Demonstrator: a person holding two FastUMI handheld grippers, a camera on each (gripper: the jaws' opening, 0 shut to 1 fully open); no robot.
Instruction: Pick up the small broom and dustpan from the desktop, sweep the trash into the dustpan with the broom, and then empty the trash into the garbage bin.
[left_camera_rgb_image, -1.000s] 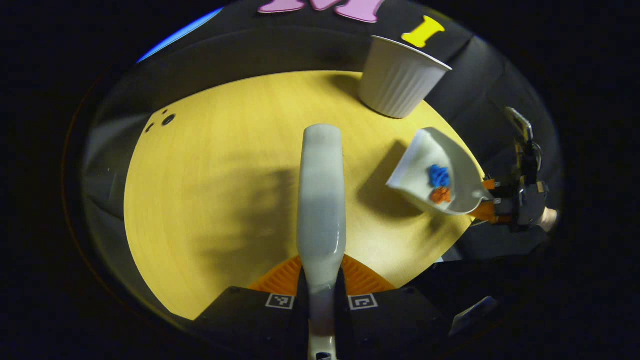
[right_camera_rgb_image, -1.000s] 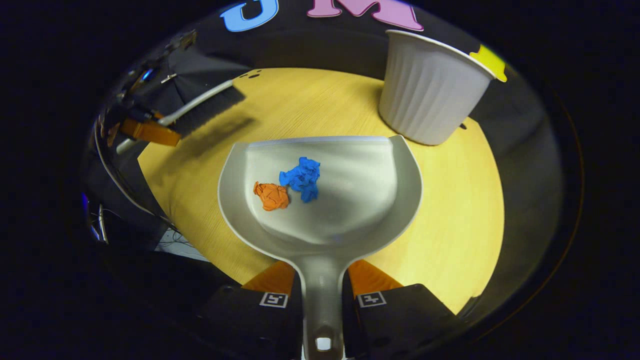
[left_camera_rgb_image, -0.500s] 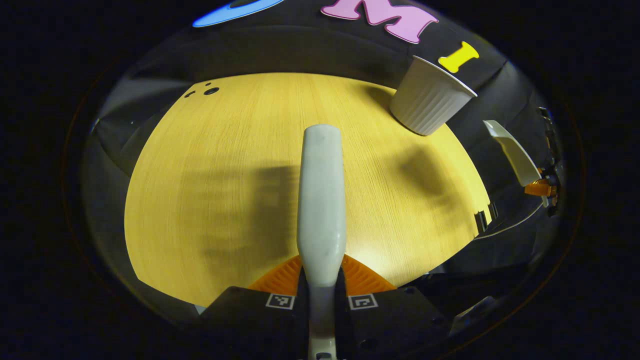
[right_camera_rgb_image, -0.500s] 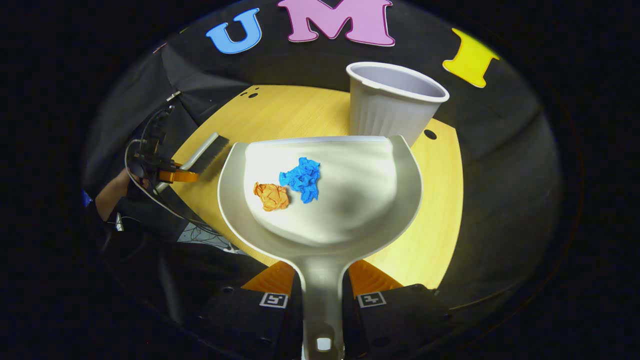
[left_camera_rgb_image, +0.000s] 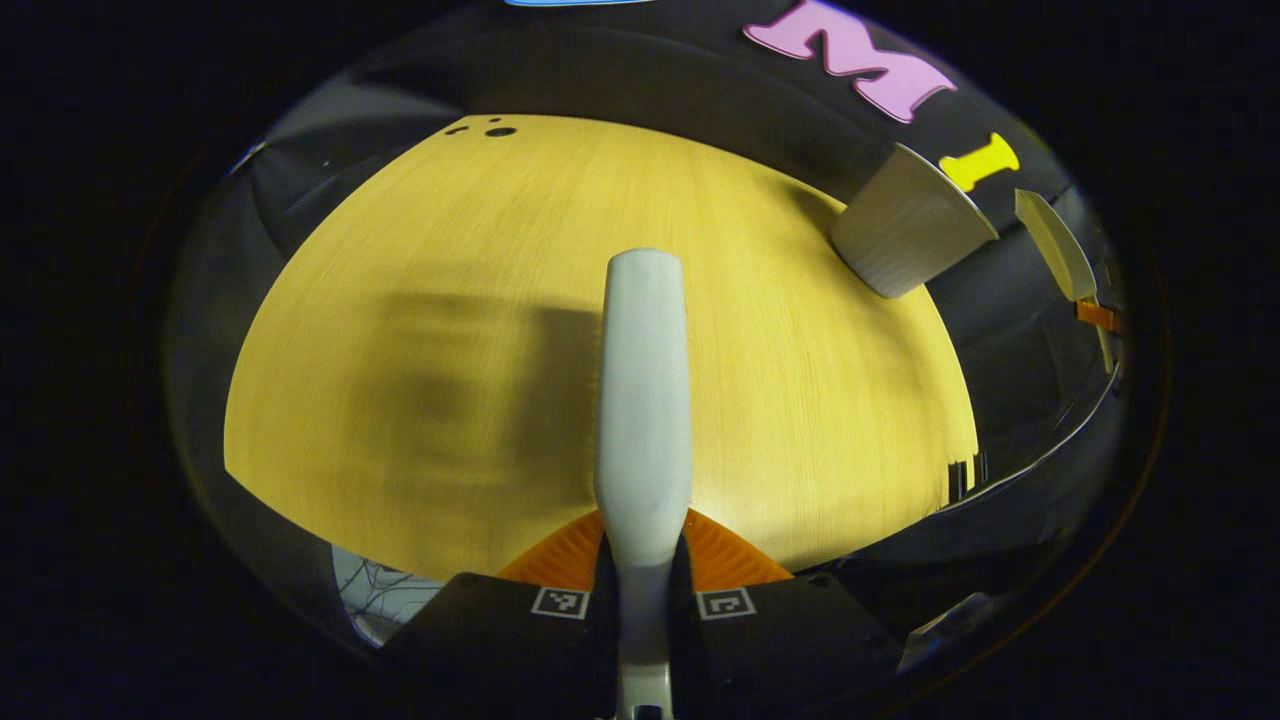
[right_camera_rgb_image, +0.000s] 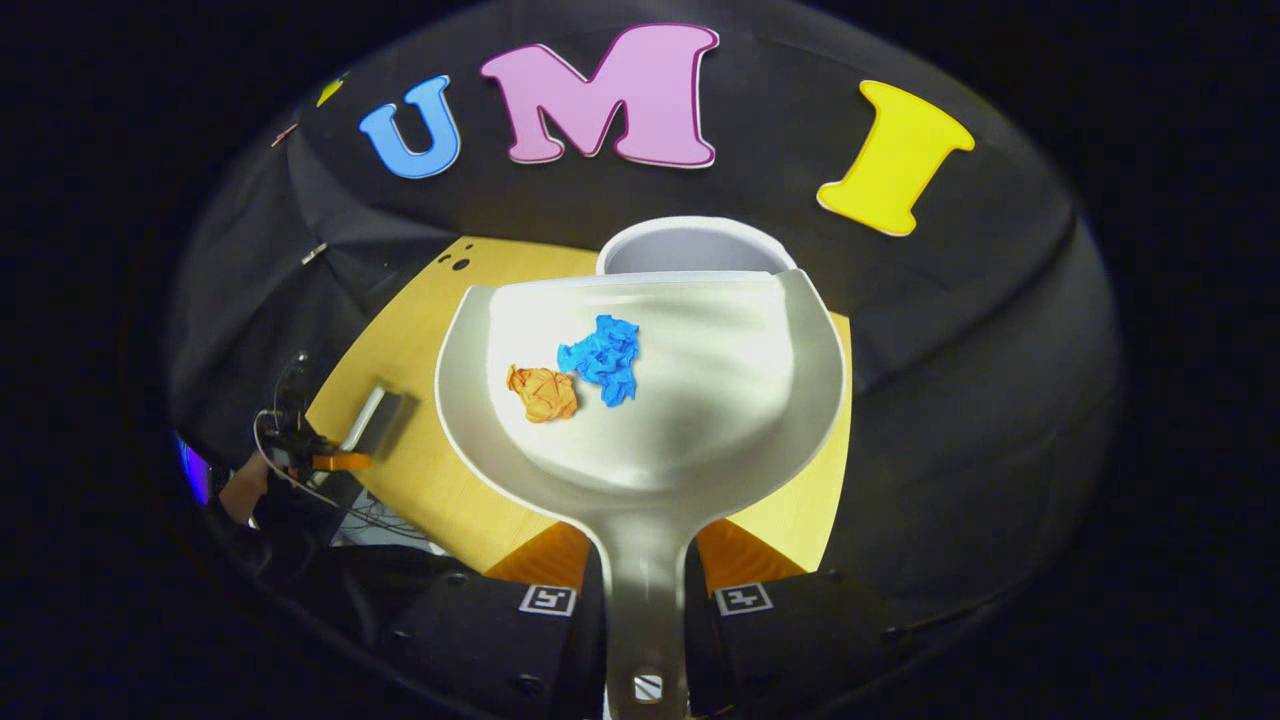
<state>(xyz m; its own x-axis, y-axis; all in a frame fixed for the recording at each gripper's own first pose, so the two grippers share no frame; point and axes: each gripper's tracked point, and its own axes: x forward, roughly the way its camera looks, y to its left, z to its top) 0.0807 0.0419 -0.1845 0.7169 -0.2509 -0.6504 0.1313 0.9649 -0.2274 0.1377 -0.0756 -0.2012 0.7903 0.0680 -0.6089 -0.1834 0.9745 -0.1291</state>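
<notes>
Dustpan now sits higher and nearer the garbage bin than a second ago: in the right gripper view the bin was off to the upper right beside the pan, and now its open mouth peeks just past the pan's front lip. We read that as sweeping done and the dump step under way, pan not yet tipped.

Right gripper has both fingers clamped on the dustpan handle, pan straight ahead of it. Blue paper ball and orange paper ball touch each other on the pan floor, left of centre, same spot as before, so nothing spilled on the lift.

Left gripper is closed on the broom, whose handle runs forward between its fingers above the desktop. This view has swung away: the bin and the dustpan's edge have slid to the far upper right. In the right gripper view the broom shows far off at lower left, low over the desktop edge, well apart from the pan.

Next we expect a forward tilt over the bin mouth.
</notes>
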